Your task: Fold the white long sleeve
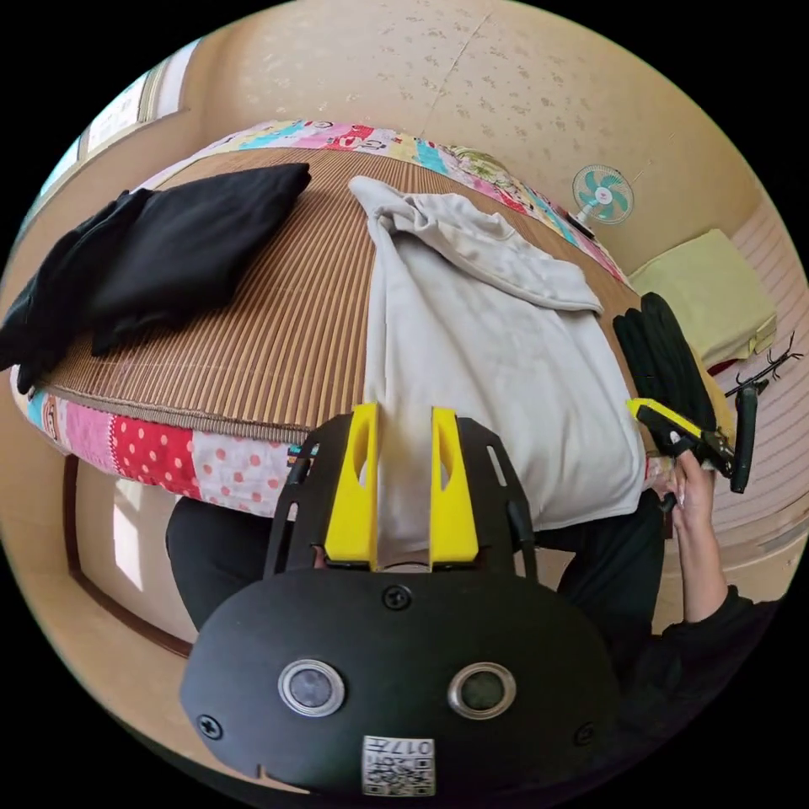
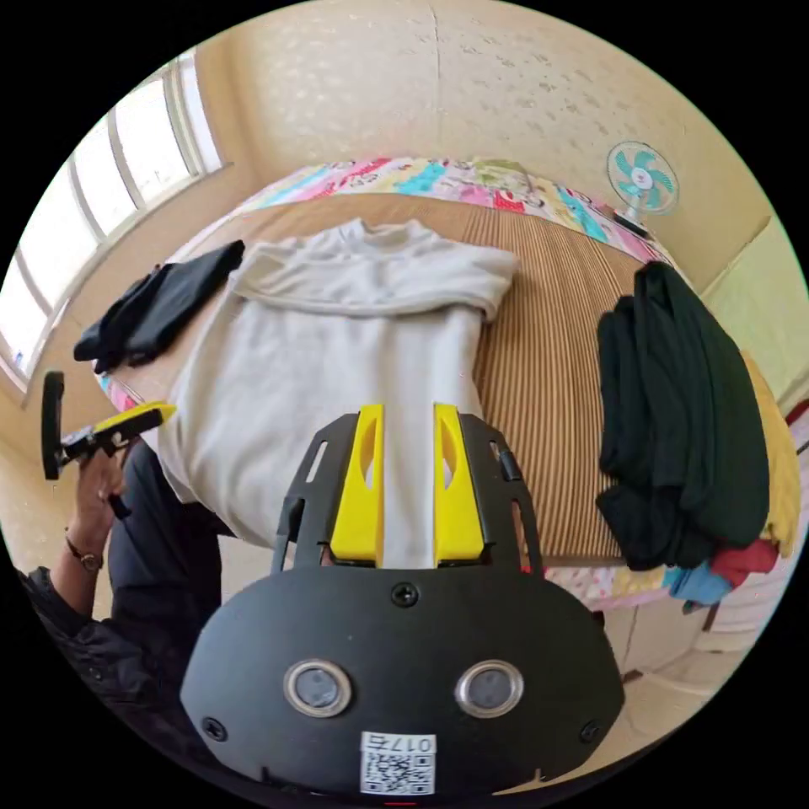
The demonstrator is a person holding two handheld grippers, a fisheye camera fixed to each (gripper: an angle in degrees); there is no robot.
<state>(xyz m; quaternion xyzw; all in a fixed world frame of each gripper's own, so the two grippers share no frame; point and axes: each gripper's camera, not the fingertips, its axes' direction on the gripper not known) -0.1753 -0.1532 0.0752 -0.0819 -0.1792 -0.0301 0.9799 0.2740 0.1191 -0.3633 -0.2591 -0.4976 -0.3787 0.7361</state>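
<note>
White long sleeve (image 2: 337,362) lies flat on the bed mat (image 1: 278,337), sleeves folded in. Both tongs, left (image 1: 403,421) and right (image 2: 407,417), hang open and empty by its hem, probably lining up the next fold.

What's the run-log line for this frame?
white long sleeve: flat on mat, sleeves folded across chest | left gripper: open at hem | right gripper: open at hem

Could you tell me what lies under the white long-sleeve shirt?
The white long-sleeve shirt rests on a brown ribbed bamboo mat over a patchwork quilt; anything beneath the fabric is hidden.
</note>
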